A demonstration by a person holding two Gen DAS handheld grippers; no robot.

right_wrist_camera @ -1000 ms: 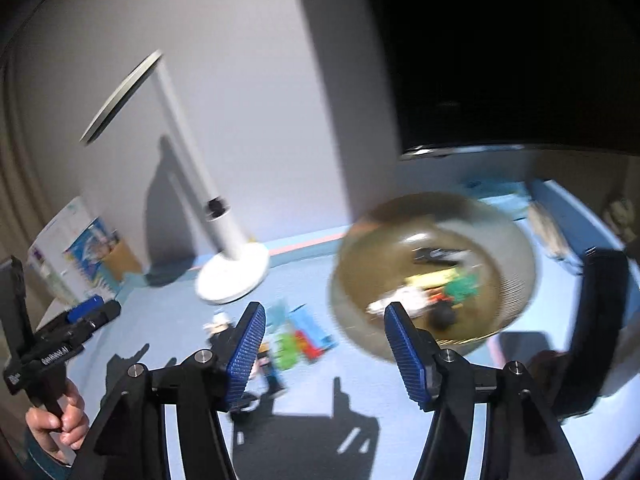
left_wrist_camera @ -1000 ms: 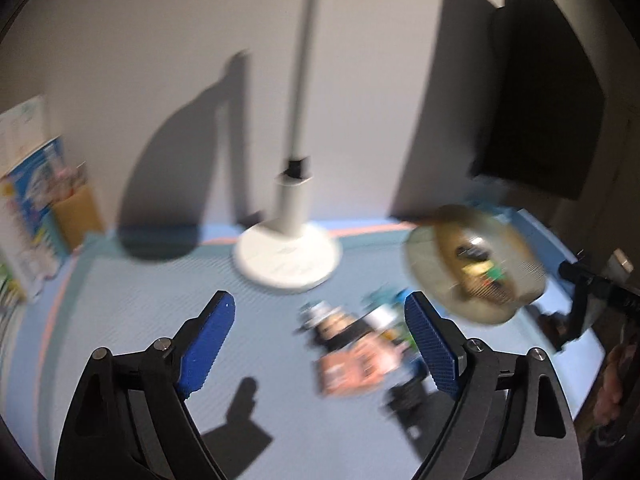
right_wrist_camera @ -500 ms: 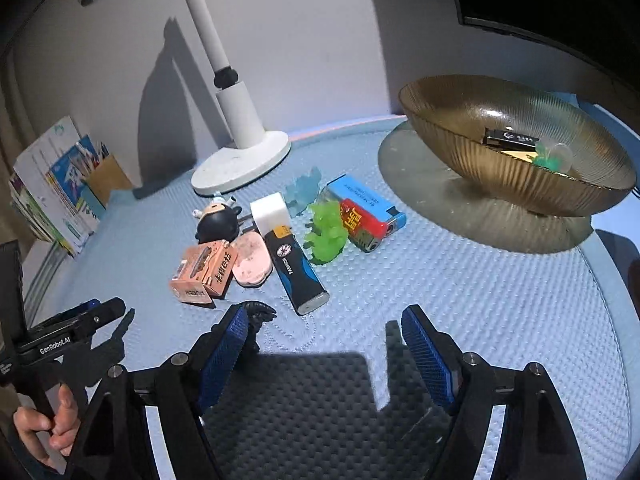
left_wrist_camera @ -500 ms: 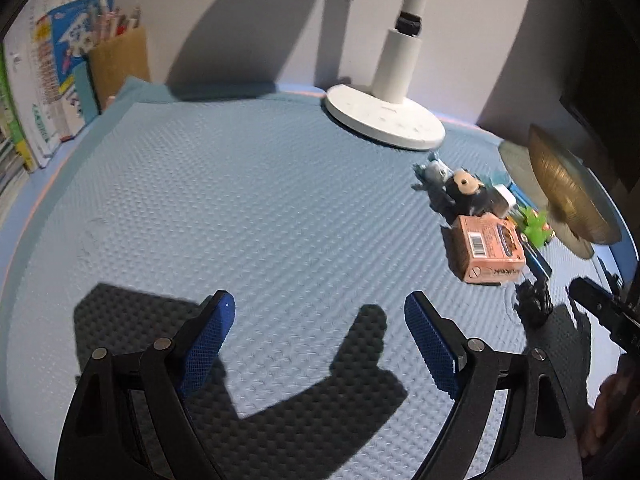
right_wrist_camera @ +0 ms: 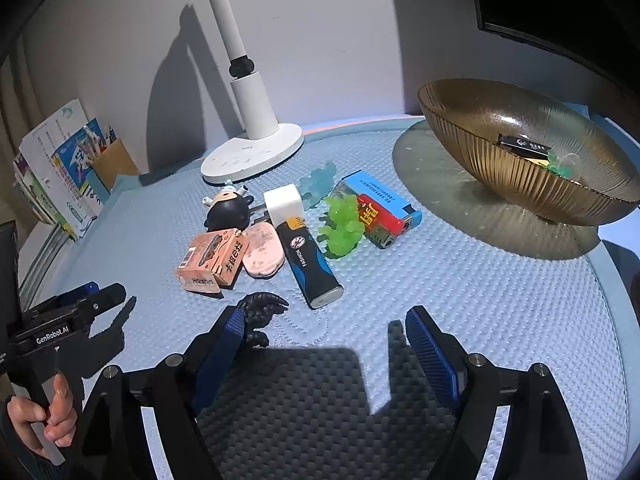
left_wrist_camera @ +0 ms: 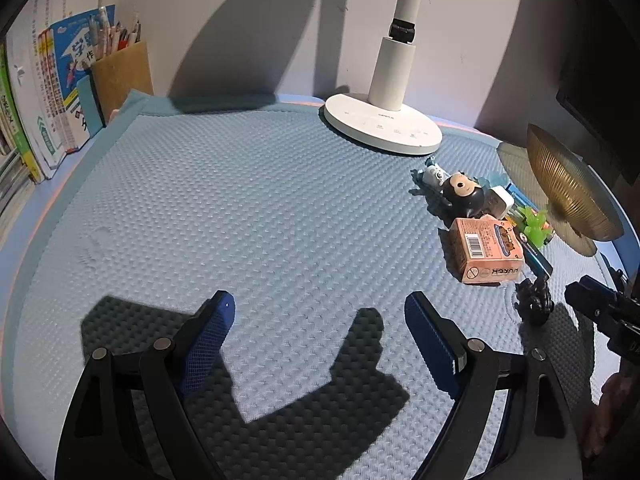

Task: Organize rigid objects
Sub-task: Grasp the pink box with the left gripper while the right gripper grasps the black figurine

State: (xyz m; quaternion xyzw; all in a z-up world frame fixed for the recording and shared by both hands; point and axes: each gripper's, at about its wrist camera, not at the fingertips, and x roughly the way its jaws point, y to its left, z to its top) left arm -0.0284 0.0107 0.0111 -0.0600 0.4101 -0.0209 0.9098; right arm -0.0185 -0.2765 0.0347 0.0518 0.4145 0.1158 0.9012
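Observation:
A heap of small objects lies on the blue mat: a black-and-blue lighter point(right_wrist_camera: 310, 264), a green toy point(right_wrist_camera: 342, 222), a red lighter point(right_wrist_camera: 378, 220), a white cube point(right_wrist_camera: 284, 202), a pink box point(right_wrist_camera: 214, 260) and a round black figure point(right_wrist_camera: 230, 210). A small black claw-like toy point(right_wrist_camera: 260, 312) sits just ahead of my right gripper's left finger. My right gripper point(right_wrist_camera: 324, 320) hangs low over the mat, its jaws opening, with nothing between them. My left gripper point(left_wrist_camera: 319, 308) stands open over bare mat, left of the pink box point(left_wrist_camera: 486, 254). A ribbed golden bowl point(right_wrist_camera: 520, 176) at the right holds a black item point(right_wrist_camera: 522, 146).
A white lamp base point(left_wrist_camera: 382, 128) stands at the back by the wall. Books and a brown pen holder point(left_wrist_camera: 120, 76) line the far left edge. A dark monitor point(right_wrist_camera: 560, 4) hangs behind the bowl. A hand point(right_wrist_camera: 44, 416) grips the left tool's handle.
Both grippers have dropped from a high, blurred view of lamp and wall to just above the mat. The right jaws have spread wider. The left jaws keep their width.

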